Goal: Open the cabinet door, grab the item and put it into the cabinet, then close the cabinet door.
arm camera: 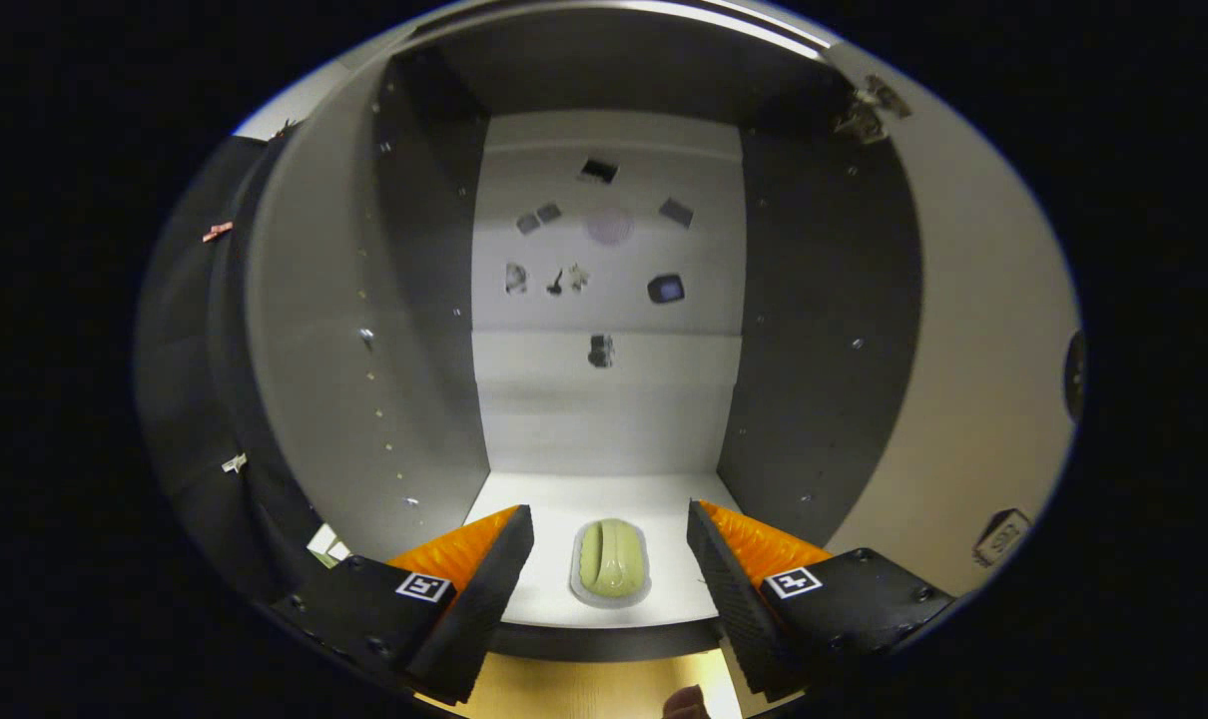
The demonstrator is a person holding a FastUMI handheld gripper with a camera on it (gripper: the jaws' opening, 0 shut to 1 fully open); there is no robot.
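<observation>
A pale green oval item in a clear wrapper (613, 562) lies on the white floor of the open cabinet (604, 494), near its front edge. My gripper (609, 574) stands open, its two fingers spread wide to either side of the item without touching it. The cabinet door (973, 379) is swung open on the right, its hinge (869, 110) showing at the top. The cabinet's dark side walls and white back panel (609, 399) lie beyond the fingers.
Small stickers dot the back panel (604, 230). The dark front lip of the cabinet floor (604, 639) runs just under the fingertips, with a wooden surface (584, 689) below it. A square tag (1001, 536) sits low on the door.
</observation>
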